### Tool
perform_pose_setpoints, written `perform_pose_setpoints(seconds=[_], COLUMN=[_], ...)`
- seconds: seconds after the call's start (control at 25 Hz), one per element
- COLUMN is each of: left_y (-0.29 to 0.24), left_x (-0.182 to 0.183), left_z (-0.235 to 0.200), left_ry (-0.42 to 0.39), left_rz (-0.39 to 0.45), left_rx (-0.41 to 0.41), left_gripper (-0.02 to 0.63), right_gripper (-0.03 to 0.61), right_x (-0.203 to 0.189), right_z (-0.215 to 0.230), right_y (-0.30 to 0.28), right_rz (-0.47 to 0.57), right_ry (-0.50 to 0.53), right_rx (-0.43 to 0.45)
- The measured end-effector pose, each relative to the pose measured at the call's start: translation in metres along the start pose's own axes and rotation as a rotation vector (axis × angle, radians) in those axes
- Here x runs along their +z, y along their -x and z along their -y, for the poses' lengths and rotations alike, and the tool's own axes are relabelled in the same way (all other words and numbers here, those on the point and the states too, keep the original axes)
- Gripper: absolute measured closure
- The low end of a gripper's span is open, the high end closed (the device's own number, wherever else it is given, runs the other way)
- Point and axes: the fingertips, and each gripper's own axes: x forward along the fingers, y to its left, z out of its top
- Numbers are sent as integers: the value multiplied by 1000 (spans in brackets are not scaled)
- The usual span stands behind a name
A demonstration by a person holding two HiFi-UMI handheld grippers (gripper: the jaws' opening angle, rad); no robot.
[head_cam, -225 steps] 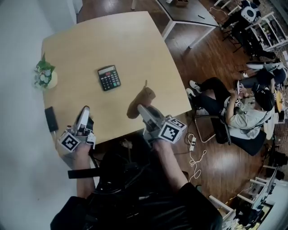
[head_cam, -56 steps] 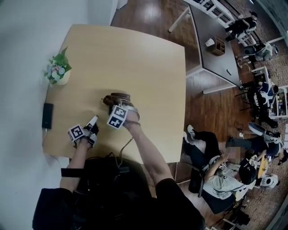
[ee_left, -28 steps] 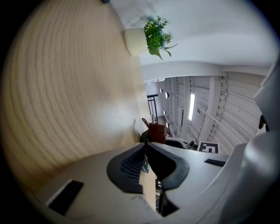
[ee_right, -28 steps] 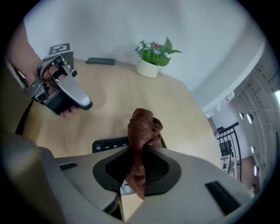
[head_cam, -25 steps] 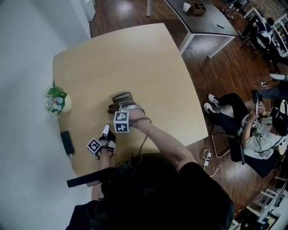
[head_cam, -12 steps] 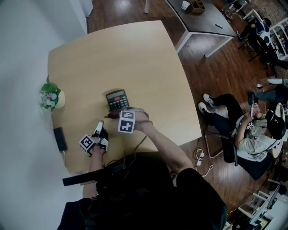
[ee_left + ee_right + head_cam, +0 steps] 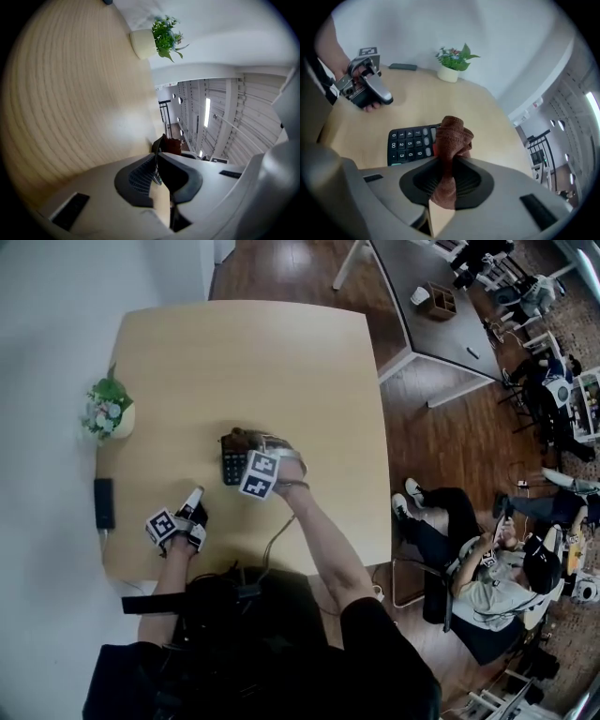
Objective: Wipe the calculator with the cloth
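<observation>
Pinched a rust-brown knitted cloth (image 7: 452,138) in the right gripper (image 7: 445,161), jaws closed tight on the fabric. Left a bunched wad of it sticking out past the tips and a short tail hanging back between the dark ribbed pads. Pointed steeply down at a black desk calculator with grey keys (image 7: 410,145). Covered the calculator's end at 3 o'clock in the right gripper view with the wad, number keys left showing at 9 o'clock; could not tell how firmly the wad pressed.

Lay flat, in the head view, close to the middle of the pale wooden table (image 7: 253,362), a little toward 6 o'clock, with the cloth at its 12 o'clock end.

Kept the left gripper (image 7: 194,496) at 8 o'clock of the calculator, apart from it, low over the tabletop near the 6 o'clock edge. Showed its jaws drawn together with nothing between them in the left gripper view, only a thin sliver of table in the slit.

Stood at 10 o'clock of the calculator, by the table's 9 o'clock edge: a small green plant in a cream pot (image 7: 108,413). Lay between 8 and 9 o'clock, along that same edge: a flat black rectangular slab (image 7: 103,502). Sat well off the table at 4 o'clock, on the dark wood floor: a person on a chair (image 7: 478,577).
</observation>
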Motion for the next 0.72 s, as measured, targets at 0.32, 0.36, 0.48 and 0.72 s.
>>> perform_pose_setpoints(seconds=[0.32, 0.36, 0.48, 0.72], left_y=[-4, -3, -2, -2], left_x=[2, 2, 2, 3], left_z=[4, 3, 1, -1], left_ry=[23, 22, 7, 2], left_rz=[0, 0, -4, -5], left_rx=[-36, -36, -25, -21], left_gripper=[604, 604, 604, 604], right_gripper=[509, 509, 509, 509], right_x=[-6, -7, -14, -25], right_z=[-51, -60, -85, -123], right_y=[4, 7, 15, 28], right_rz=[-33, -33, -31, -19], right_ry=[177, 200, 237, 200], right_rx=[39, 47, 89, 226])
